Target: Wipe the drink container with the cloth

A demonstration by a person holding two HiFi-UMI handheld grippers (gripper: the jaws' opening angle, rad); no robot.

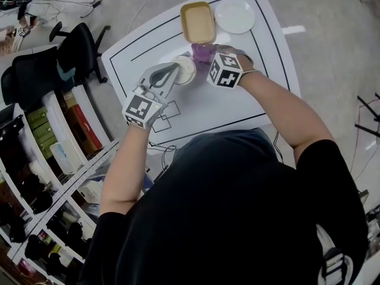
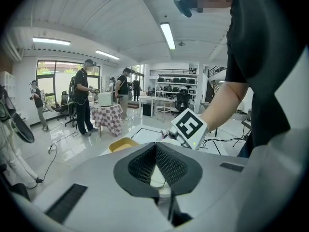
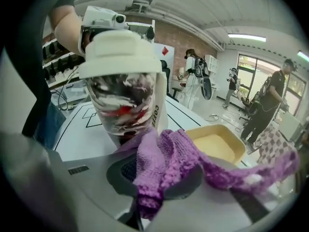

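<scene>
Biggest thing here is the white desk with black outline markings, and pretty much everything sits toward its far half. At the far edge there's a shallow yellow rectangular plastic tray, with a round white plate right beside it on the right.

Just on the near side of the tray is the drink container, a clear cup with a cream-white lid. In the right gripper view it's upright, with red, white and dark swirls on the clear wall and a pale strip on the side printed COFFEE.

The left gripper comes in from the left, and its jaws are closed, tips together. They sit right at the lid's edge, and a bit of the pale lid shows behind them in the left gripper view. Can't honestly tell whether they're pinching part of it.

The right gripper comes in from the right with its jaws clamped on a purple knitted cloth. The cloth is bunched over the jaws and one end trails off to the right. Its front fold sits against the lower wall of the container, on the side facing the tray.
</scene>
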